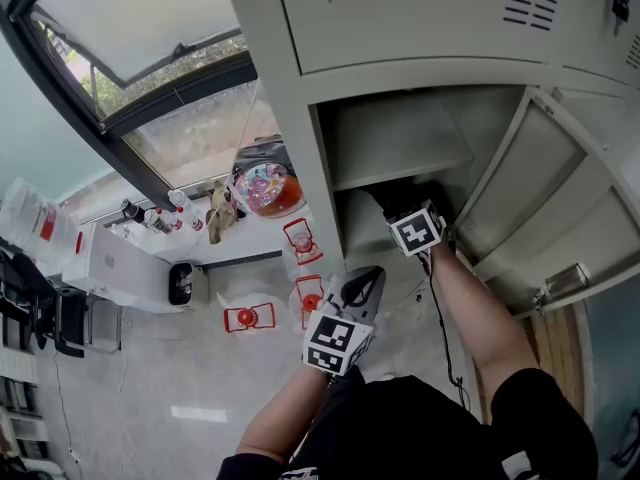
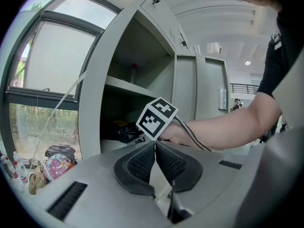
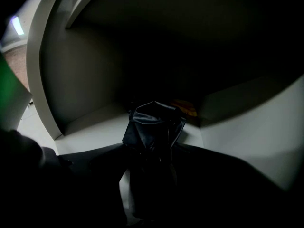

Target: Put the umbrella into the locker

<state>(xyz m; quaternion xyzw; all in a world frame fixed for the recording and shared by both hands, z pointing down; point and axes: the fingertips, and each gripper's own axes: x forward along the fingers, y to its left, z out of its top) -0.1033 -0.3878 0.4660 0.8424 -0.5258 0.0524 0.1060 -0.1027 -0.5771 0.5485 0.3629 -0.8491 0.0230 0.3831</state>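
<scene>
**Q:** R claw status?
**A:** I read the right gripper (image 1: 403, 213) as released. In its own view the jaws stand apart with the folded black umbrella (image 3: 154, 127) betw them. A strip of pale compartment floor (image 3: 90, 132) shows betw the umbrella and the left jaw. The right side is too dark for me to judge contact.

**Q:** Umbrella loc?
**A:** Inside the locker (image 1: 300, 128), lower compartment, under the inner shelf (image 2: 137, 85). It lies on the compartment floor, bunched canopy end toward the far wall. There's something orange (image 3: 186, 107) just behind it, can't ID.

**Q:** R arm pose?
**A:** Right forearm (image 1: 480, 318) is stretched fwd beside the open door (image 1: 530, 188), hand at the compartment mouth, gripper angled down into it. The marker cube (image 1: 415, 230) sits just at the opening. A cable (image 1: 440, 318) runs back along the arm.

**Q:** L side?
**A:** Left gripper (image 2: 155, 146) is clenched, pad tips touching, nothing betw them. I see it held near the body, outside the locker, left of the right arm, pointing abt level toward the opening. Left forearm (image 1: 290, 408) is bent in close.

**Q:** Surroundings?
**A:** Window (image 1: 150, 28) at far left. Colourful bag (image 1: 265, 188) just beside the locker's left wall.
</scene>
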